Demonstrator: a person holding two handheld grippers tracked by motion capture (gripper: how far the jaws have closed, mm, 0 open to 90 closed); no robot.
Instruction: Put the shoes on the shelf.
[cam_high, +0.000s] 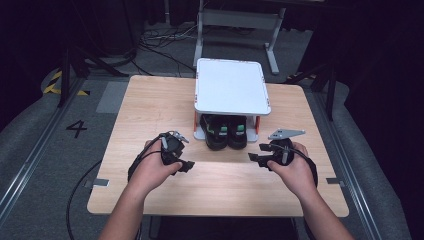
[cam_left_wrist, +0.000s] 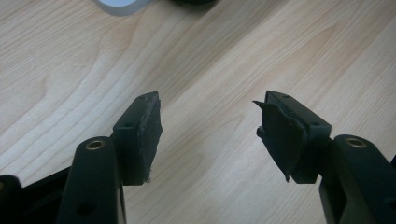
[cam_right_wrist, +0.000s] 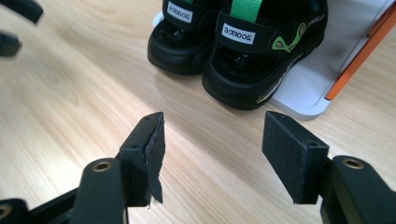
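Left gripper (cam_high: 188, 165) and right gripper (cam_high: 254, 158) gape empty over bare table (cam_high: 150, 100); shoes (cam_high: 226, 132) half-hidden under white rack (cam_high: 230, 85).

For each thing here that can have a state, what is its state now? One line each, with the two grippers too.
left gripper: open, holding nothing, over the bare table.
right gripper: open, holding nothing, pointing toward the shoes.
pair of black shoes: upright, side by side, on the rack's lower shelf, toes sticking out.
white shoe rack: standing, nothing on its top shelf.
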